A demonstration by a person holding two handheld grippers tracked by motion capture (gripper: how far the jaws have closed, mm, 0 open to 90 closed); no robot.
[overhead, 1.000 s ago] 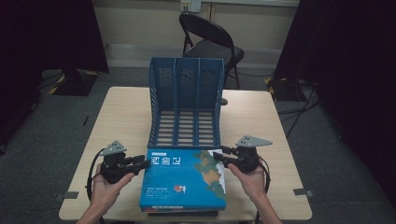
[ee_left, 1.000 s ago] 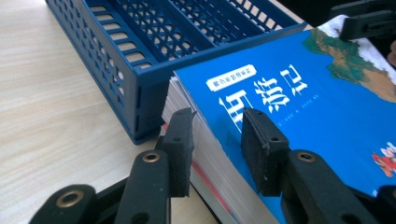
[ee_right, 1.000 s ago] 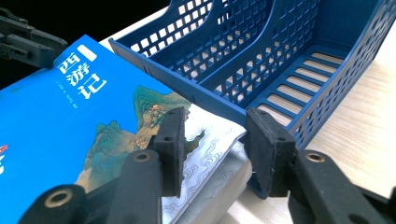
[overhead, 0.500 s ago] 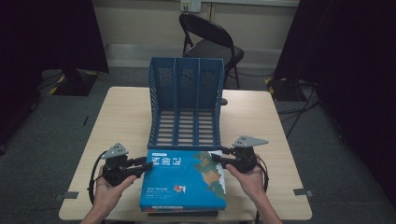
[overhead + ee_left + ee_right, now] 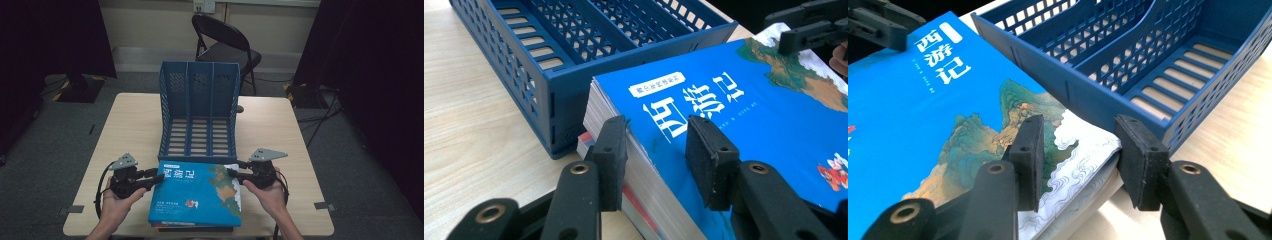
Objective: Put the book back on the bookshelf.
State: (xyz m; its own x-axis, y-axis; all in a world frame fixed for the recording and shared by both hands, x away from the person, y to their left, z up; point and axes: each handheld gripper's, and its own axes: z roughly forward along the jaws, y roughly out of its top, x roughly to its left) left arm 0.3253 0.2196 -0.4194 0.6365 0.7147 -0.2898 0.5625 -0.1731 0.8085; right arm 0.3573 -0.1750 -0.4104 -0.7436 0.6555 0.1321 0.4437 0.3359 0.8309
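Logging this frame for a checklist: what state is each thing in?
Blue book: closed, flat on a stack.
File rack: empty, lying on its back.
Left tool: jaws straddle the book's edge.
Right tool: jaws straddle the book's corner.
Folding chair: unfolded, unoccupied.

The rack [image 5: 199, 112] stands just behind the book [image 5: 196, 197], blocking any push forward. Its 3 bays lie open on top. Bare surface [image 5: 135, 125] runs wide on both sides of the rack. The chair [image 5: 225, 42] stands well beyond the far edge.
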